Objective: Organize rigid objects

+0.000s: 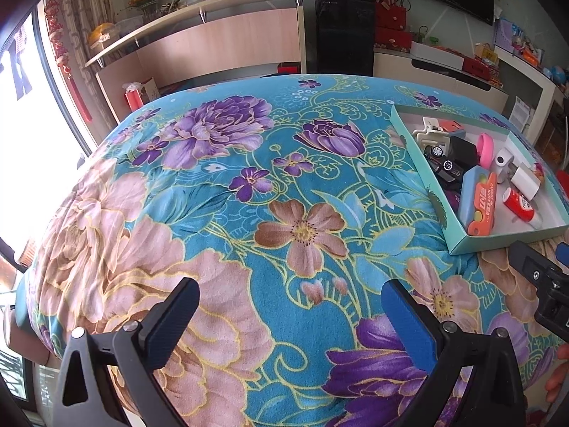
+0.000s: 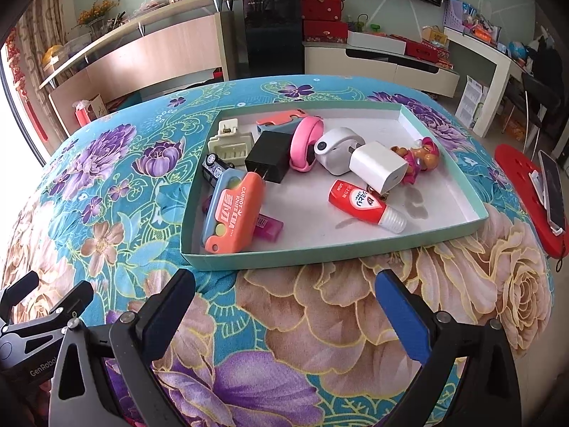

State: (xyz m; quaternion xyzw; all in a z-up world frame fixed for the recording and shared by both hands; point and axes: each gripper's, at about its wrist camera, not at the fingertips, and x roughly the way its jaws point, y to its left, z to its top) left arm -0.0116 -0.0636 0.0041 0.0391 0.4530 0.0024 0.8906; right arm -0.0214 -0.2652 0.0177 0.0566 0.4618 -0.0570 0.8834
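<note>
A shallow teal-edged white tray [image 2: 320, 259] sits on the floral tablecloth, also at the right of the left wrist view [image 1: 437, 210]. It holds an orange and blue carrot knife toy [image 2: 234, 210], a black charger [image 2: 270, 158], a white charger [image 2: 378, 167], a pink ring [image 2: 304, 142], a red tube [image 2: 362, 204], a cream clip [image 2: 229, 144], a toy car [image 2: 213, 169] and a small doll [image 2: 423, 158]. My right gripper [image 2: 284, 306] is open and empty just in front of the tray. My left gripper [image 1: 290, 313] is open and empty over bare cloth, left of the tray.
A red stool [image 2: 526, 192] with a phone [image 2: 553, 192] on it stands right of the table. Shelves, a black cabinet [image 1: 343, 35] and a low TV bench stand behind the table. A window is at the left.
</note>
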